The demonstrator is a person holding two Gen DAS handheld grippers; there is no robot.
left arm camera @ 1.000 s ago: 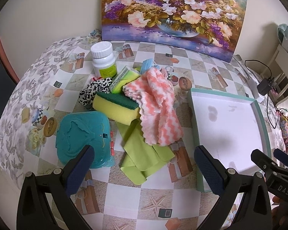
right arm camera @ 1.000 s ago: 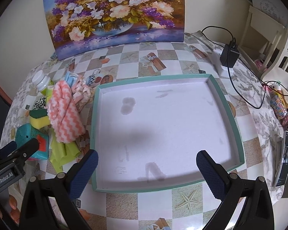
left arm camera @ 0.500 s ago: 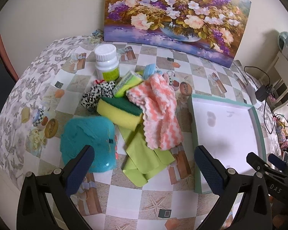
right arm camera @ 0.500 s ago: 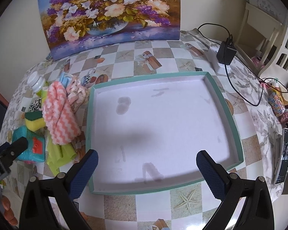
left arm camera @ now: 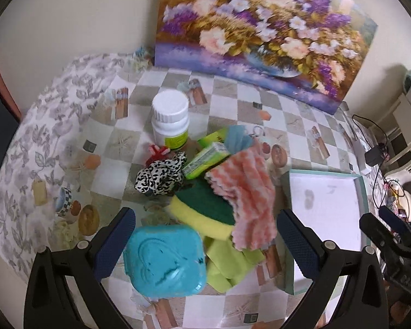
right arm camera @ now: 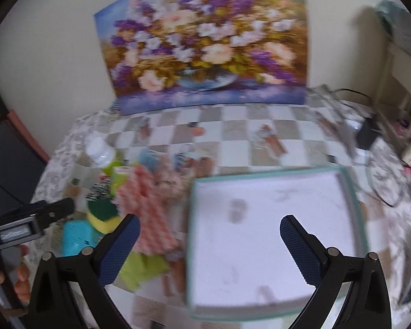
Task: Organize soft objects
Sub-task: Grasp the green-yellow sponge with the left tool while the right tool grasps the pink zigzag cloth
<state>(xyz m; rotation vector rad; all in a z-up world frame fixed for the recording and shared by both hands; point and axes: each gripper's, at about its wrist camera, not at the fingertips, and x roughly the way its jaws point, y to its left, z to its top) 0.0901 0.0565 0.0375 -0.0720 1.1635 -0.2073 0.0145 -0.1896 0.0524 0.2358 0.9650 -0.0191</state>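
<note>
A pile of soft things lies left of a teal-rimmed white tray [left arm camera: 363,192]: a pink-and-white zigzag cloth [left arm camera: 246,192], a yellow sponge with a green top [left arm camera: 202,211], a lime cloth [left arm camera: 227,263] and a black-and-white scrunchie [left arm camera: 161,175]. My left gripper [left arm camera: 205,241] is open and empty, just above the teal plastic box [left arm camera: 164,257] and the sponge. My right gripper [right arm camera: 209,246] is open and empty over the tray's left rim [right arm camera: 190,233]. The right wrist view is blurred; the cloth [right arm camera: 142,208] and sponge [right arm camera: 102,216] show there.
A white pill bottle [left arm camera: 170,122], a green packet [left arm camera: 205,159] and a light blue item [left arm camera: 237,135] sit behind the pile. A flower painting [left arm camera: 260,33] leans on the wall. A charger and cable [left arm camera: 374,156] lie at the far right. The right gripper shows in the left wrist view [left arm camera: 391,241].
My left gripper has moved forward and lower toward the pile. My right gripper has swung left and tilted up, so the tray sits further right in its view.
</note>
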